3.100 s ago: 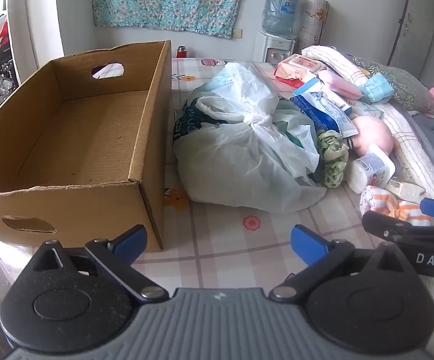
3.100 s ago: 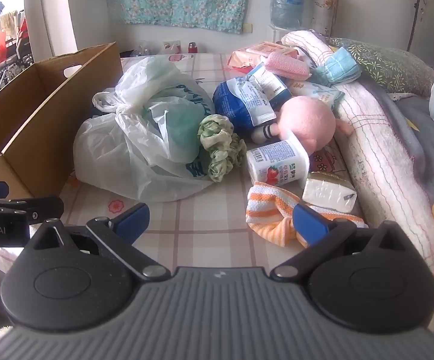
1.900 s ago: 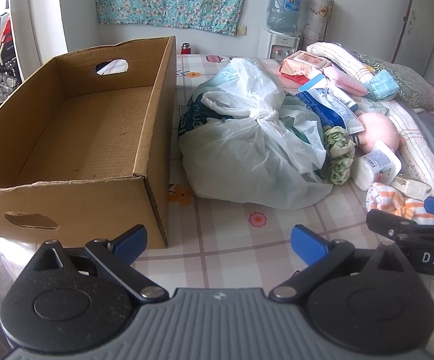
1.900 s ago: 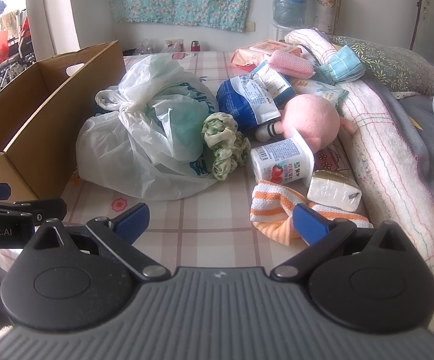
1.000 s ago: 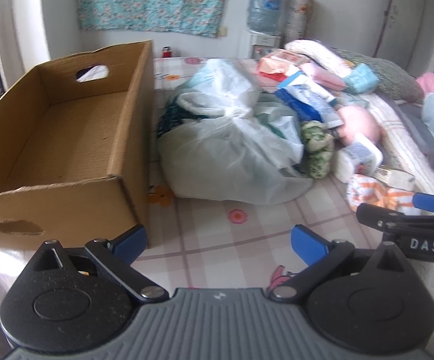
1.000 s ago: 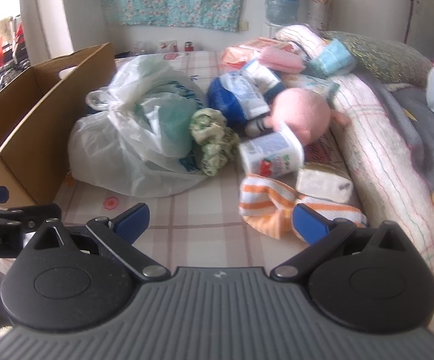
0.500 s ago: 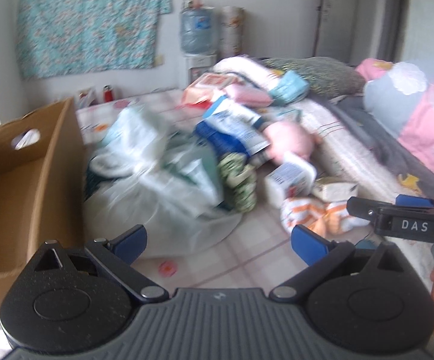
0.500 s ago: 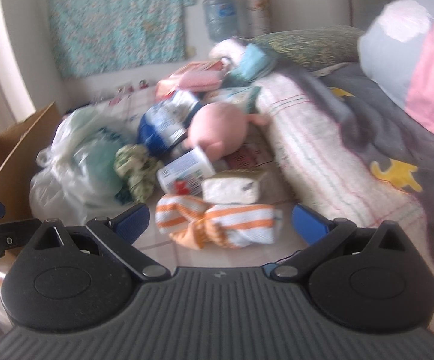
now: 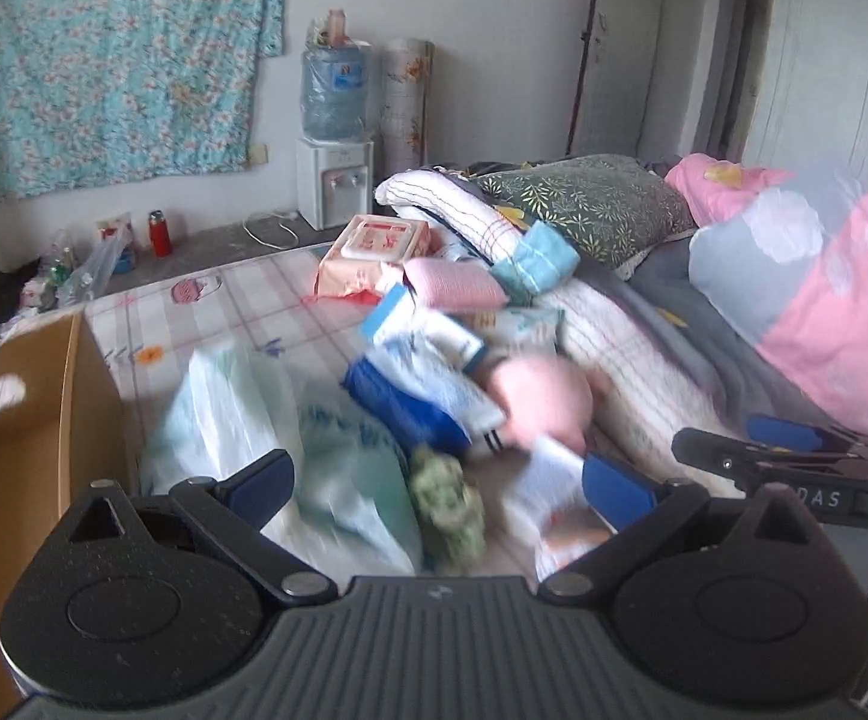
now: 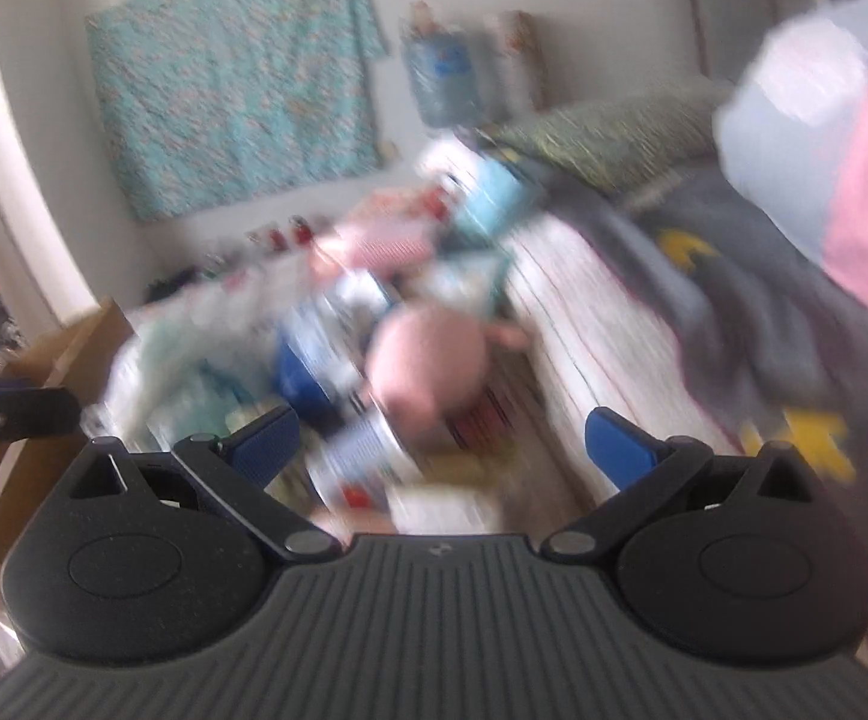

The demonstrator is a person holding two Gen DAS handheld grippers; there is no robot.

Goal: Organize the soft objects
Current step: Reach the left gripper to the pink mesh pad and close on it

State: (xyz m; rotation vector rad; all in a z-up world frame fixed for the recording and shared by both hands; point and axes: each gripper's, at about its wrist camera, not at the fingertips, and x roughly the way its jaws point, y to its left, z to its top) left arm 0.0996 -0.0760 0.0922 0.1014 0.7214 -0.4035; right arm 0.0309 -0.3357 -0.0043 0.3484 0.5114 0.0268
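Note:
In the left wrist view a pile lies on the checked mat [image 9: 224, 312]: a white plastic bag [image 9: 236, 420], a green scrunchie [image 9: 446, 504], a blue package [image 9: 410, 408], a pink plush ball [image 9: 545, 399], a pink sponge [image 9: 452, 282] and a wipes pack [image 9: 380, 240]. A cardboard box [image 9: 26, 420] stands at the left. My left gripper [image 9: 440, 483] is open and empty above the bag and scrunchie. The right gripper [image 9: 722, 444] shows side-on at the right. The right wrist view is blurred: my right gripper [image 10: 443, 441] is open and empty, just short of the pink plush ball [image 10: 428, 360].
A rolled striped quilt [image 9: 452, 204], a green leafy pillow [image 9: 584, 204] and a pink and pale blue pillow [image 9: 806, 294] line the right side. A water dispenser [image 9: 335, 180] and a red bottle [image 9: 159, 232] stand by the far wall.
Both views have swung right and upward, away from the box and toward the pile and pillows. Both grippers stay open and empty. The newest frames are motion-blurred.

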